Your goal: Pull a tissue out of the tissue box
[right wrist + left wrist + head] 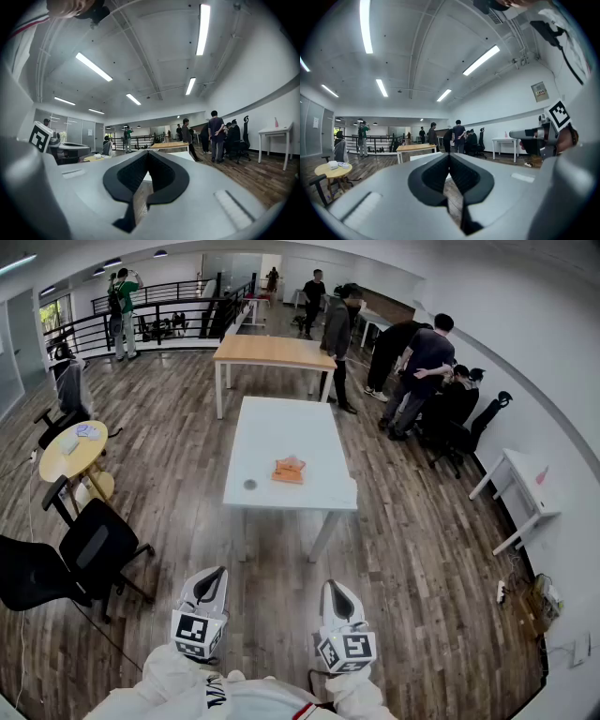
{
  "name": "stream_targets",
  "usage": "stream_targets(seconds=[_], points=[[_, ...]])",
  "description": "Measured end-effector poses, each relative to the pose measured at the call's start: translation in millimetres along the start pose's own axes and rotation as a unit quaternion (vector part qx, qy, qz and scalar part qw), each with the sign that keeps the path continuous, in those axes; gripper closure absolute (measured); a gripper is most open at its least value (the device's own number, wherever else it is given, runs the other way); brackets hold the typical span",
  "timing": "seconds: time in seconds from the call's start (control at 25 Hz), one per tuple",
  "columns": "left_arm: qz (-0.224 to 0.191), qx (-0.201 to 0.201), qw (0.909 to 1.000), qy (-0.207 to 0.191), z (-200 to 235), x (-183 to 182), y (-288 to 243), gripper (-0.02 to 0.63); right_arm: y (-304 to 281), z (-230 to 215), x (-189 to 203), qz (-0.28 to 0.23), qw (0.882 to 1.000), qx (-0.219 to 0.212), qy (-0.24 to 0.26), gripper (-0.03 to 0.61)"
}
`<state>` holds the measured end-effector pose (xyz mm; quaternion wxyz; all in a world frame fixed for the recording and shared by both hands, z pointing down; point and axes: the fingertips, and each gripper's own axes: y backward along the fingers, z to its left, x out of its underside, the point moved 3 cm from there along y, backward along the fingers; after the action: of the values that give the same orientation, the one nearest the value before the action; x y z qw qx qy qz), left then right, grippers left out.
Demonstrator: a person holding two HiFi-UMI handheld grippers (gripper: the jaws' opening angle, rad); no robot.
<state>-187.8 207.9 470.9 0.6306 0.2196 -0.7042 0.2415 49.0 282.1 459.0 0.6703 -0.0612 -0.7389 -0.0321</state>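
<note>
An orange tissue box (289,470) with a tissue sticking up from its top sits on a white table (281,427), well ahead of me. My left gripper (214,577) and right gripper (334,589) are held level close to my body, far short of the table. In the left gripper view my left gripper (449,157) has its jaws closed tip to tip with nothing between them. The right gripper (147,155) looks the same in its own view, shut and holding nothing. The tissue box does not show in either gripper view.
A small dark round thing (249,485) lies on the white table's near left. A wooden table (272,352) stands behind it. Black office chairs (94,545) and a round yellow table (75,451) are at my left. Several people (412,371) stand at the back right.
</note>
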Motion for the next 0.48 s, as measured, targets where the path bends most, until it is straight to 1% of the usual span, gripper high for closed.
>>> stream_targets(seconds=[0.48], points=[[0.001,-0.005,1.0000,-0.005,0.5,-2.8,-2.0,0.614,-4.0,-3.0,-0.3,-0.008,1.000,-0.003,-0.008,0.577]])
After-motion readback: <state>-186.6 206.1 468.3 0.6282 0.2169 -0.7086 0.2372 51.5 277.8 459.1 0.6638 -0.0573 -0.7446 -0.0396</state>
